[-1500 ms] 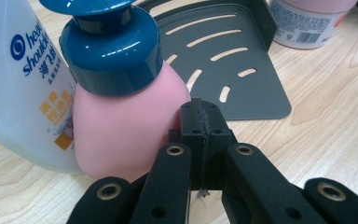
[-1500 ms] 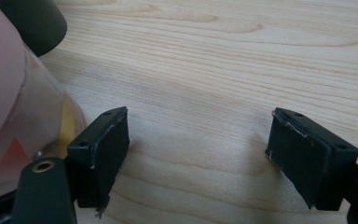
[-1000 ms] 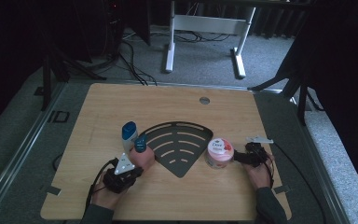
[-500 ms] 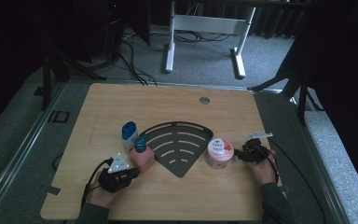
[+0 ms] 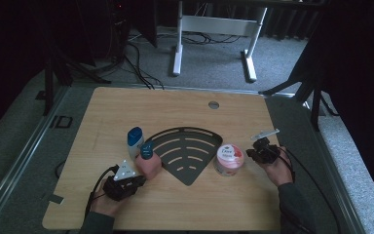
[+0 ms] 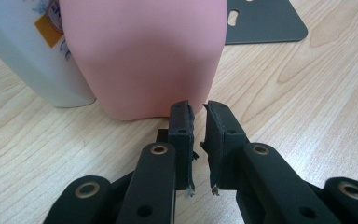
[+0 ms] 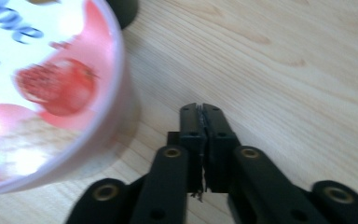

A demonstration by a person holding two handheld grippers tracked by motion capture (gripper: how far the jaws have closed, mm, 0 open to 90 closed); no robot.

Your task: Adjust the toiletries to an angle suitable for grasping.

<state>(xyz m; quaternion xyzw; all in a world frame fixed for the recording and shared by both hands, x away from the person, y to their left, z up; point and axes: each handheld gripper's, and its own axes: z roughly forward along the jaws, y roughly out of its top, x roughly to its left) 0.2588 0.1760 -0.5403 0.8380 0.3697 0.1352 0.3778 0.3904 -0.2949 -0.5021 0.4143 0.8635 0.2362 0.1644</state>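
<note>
The light wooden table (image 5: 126, 105) carries a black fan-shaped metal plate (image 5: 187, 152) near its middle, with 2 bottles, white (image 5: 135, 141) and pink (image 5: 148, 163), left; a round pink-lidded jar (image 5: 229, 159) right.

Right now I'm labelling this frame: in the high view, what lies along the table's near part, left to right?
left gripper → pink bottle → black fan-shaped rack → Dove jar → right gripper

bottle (image 5: 147, 161) left of rack (image 5: 187, 151) | tub (image 5: 229, 159) right (touching its edge) | taller bottle (image 5: 135, 140) behind
</note>
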